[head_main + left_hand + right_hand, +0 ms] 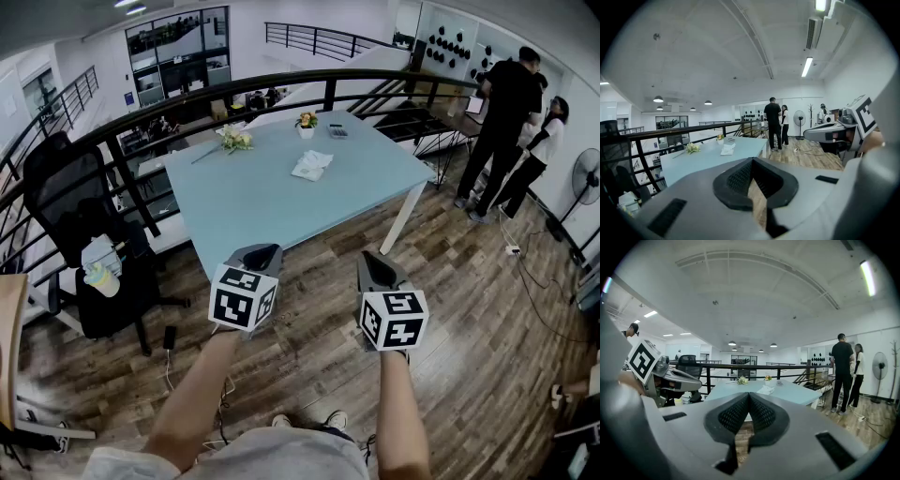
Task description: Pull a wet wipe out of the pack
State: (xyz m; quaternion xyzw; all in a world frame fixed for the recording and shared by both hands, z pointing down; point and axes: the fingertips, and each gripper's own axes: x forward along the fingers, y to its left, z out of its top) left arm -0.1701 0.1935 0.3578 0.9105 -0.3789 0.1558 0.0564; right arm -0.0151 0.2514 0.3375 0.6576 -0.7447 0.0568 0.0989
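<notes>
left gripper (265, 253): closed, empty | right gripper (377, 266): closed, empty | side by side

I'm looking into an open-plan office on a mezzanine: wood floor (469, 309), a black railing (330, 96) along the edge, a pale blue counter (281, 197), a black swivel chair (70, 202), glass-walled rooms (178, 52) beyond, strip lights (806, 66) overhead, two people (511, 112) standing near a fan (587, 176).

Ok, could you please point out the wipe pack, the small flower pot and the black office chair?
wipe pack (312, 165), head view, its white middle.
flower pot (306, 121), head view, its blooms.
office chair (70, 199), head view, its backrest.
</notes>
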